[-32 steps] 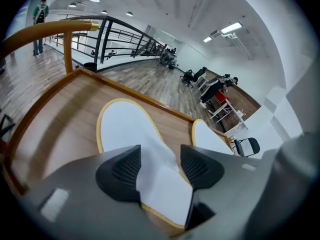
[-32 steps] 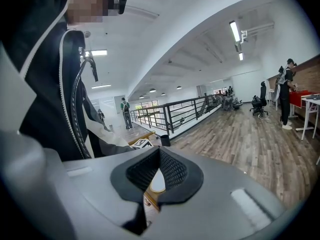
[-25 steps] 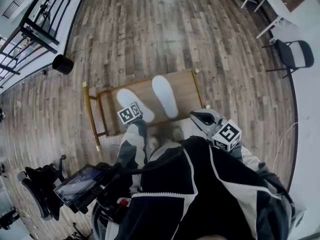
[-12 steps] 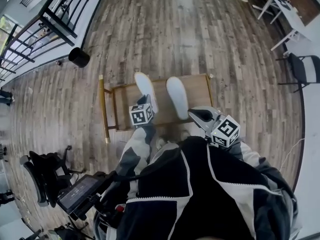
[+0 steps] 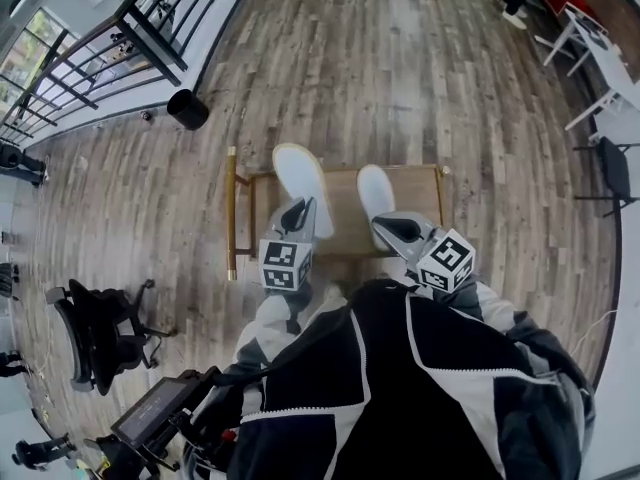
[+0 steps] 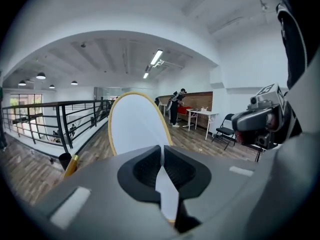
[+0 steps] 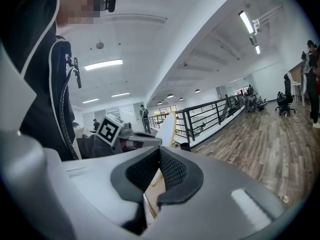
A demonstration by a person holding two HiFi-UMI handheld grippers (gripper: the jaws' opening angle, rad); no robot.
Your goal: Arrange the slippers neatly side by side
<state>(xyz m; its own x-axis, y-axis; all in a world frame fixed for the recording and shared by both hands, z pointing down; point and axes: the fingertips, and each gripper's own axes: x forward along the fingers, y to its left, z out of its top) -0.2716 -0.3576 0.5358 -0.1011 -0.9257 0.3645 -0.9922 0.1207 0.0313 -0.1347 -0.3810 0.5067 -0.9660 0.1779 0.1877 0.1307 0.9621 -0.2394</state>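
Two white slippers with yellow-edged soles are over a low wooden stand [image 5: 345,213]. My left gripper [image 5: 298,211] is shut on the heel end of the left slipper [image 5: 300,173] and holds it tipped up off the stand. In the left gripper view that slipper [image 6: 135,124] stands on end, its edge pinched between the left gripper's [image 6: 161,151] pads. The right slipper [image 5: 375,190] lies flat on the stand. Just at its near end is my right gripper [image 5: 383,228], shut with nothing seen in it. The right gripper view shows the right gripper [image 7: 159,156] and the raised slipper [image 7: 167,126] edge-on.
The stand has gold legs [image 5: 232,213] and sits on a wood plank floor. A black bin [image 5: 187,109] and a black railing [image 5: 150,38] are at the far left. An office chair [image 5: 100,333] is at the near left; a folding chair [image 5: 620,168] and a white table [image 5: 600,38] are at the right.
The left slipper lay slantwise on the stand; my left gripper has since lifted it and swung it straighter, toe pointing away. The right gripper has kept its place by the right slipper.
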